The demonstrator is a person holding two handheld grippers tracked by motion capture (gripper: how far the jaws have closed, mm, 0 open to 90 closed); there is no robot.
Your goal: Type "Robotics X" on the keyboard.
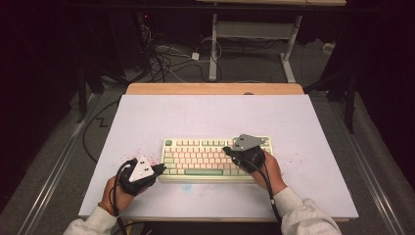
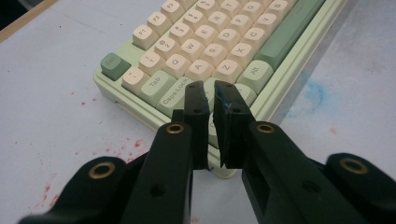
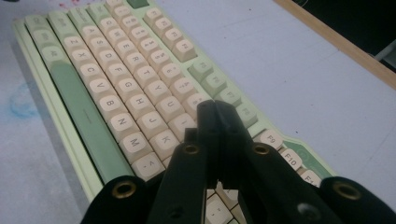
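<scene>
The right hand-held gripper [image 1: 229,150], jaws together, is hovering over the cream-and-green plastic keyboard [image 1: 195,157] (long axis left-right), nearer its keys than the slightly parted left hand-held gripper [image 1: 159,168].

Red specks [image 1: 147,152] and a blue smudge [image 1: 186,186] mark the white table [image 1: 205,112].

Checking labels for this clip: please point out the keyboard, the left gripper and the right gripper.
keyboard [image 1: 195,172]: high view, on its green space bar.
left gripper [image 2: 211,88]: left gripper view, midway between its jaw tips.
right gripper [image 3: 215,106]: right gripper view, at the closed jaw tips.
</scene>
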